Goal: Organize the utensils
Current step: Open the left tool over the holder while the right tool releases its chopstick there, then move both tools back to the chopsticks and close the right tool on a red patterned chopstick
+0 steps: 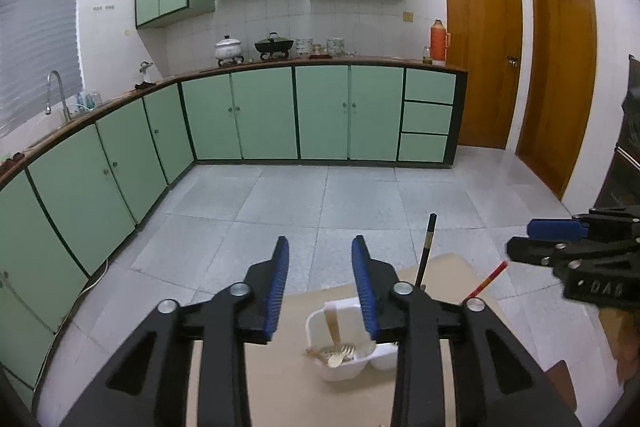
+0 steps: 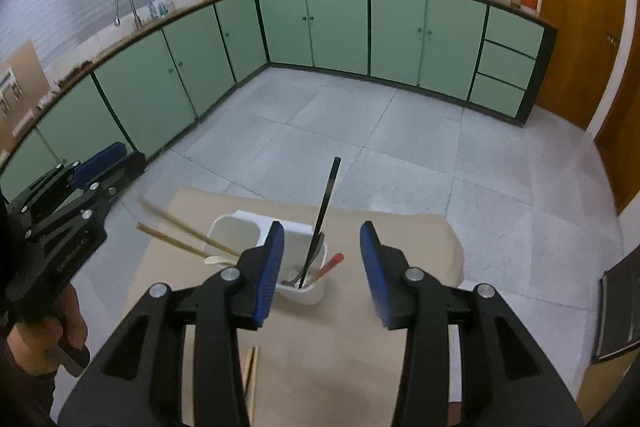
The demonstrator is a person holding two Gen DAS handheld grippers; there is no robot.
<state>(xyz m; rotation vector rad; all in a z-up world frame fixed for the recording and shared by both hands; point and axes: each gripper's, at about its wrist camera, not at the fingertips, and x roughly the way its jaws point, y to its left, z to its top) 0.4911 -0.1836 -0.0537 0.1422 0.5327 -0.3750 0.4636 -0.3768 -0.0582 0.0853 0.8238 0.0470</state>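
Note:
A white divided utensil holder stands on a tan tabletop. One compartment holds pale wooden spoons and forks and leaning wooden chopsticks. The other holds a tall black utensil and a red-handled one. My left gripper hovers open above the holder's left side, nothing between its blue pads. My right gripper is open over the right compartment, its pads apart from the black utensil beyond them.
A pair of wooden chopsticks lies on the tabletop near me. A hand grips the left tool. Beyond the table edge are a grey tiled floor, green cabinets and wooden doors.

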